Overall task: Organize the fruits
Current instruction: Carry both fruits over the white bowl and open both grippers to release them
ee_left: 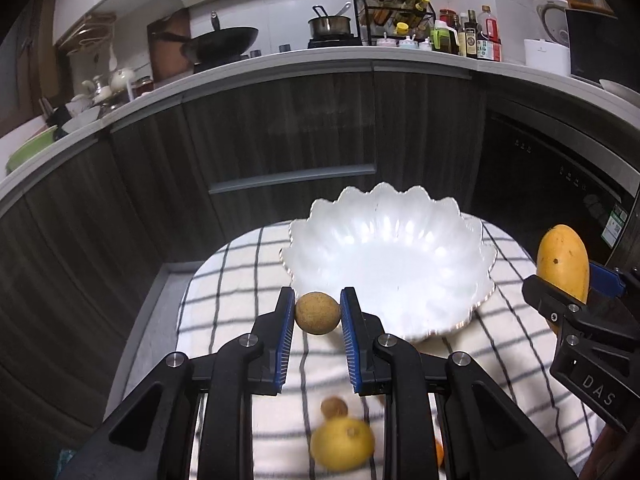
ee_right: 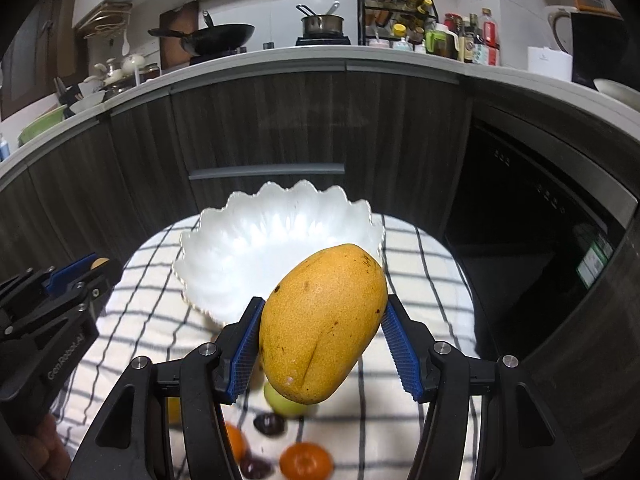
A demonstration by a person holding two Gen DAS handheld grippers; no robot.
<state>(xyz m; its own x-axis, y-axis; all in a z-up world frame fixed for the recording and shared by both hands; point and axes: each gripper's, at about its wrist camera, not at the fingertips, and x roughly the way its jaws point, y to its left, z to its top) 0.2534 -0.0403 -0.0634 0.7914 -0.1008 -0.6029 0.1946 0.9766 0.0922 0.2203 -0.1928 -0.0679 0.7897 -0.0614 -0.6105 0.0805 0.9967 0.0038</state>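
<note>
over a checked cloth (ee_left: 248, 280), left gripper (ee_left: 318, 314) clenched on a small round brown fruit (ee_left: 318, 314), pinched between blue pads (ee_left: 285, 334) and held clear of the cloth, just near of the white scalloped bowl (ee_left: 384, 248). to the right, right gripper (ee_right: 323, 332) grasping a yellow mango (ee_right: 323, 324), tilted with its top leaning right, pads on both flanks, also raised above the cloth and near of the bowl. bowl lying toward the far edge of the cloth, nothing visible inside. below the left gripper, blurred on the cloth: a yellow round fruit (ee_left: 342, 444) touching a small brown one (ee_left: 334, 407). below the mango: a green fruit (ee_right: 282, 402), a dark fruit (ee_right: 270, 424), an orange (ee_right: 306, 460). beyond the bowl, dark wood-grain cabinets (ee_left: 280, 128) under a worktop (ee_left: 320, 62) carrying a wok (ee_left: 224, 42), a saucepan (ee_left: 330, 26), bottles (ee_left: 476, 38).
</note>
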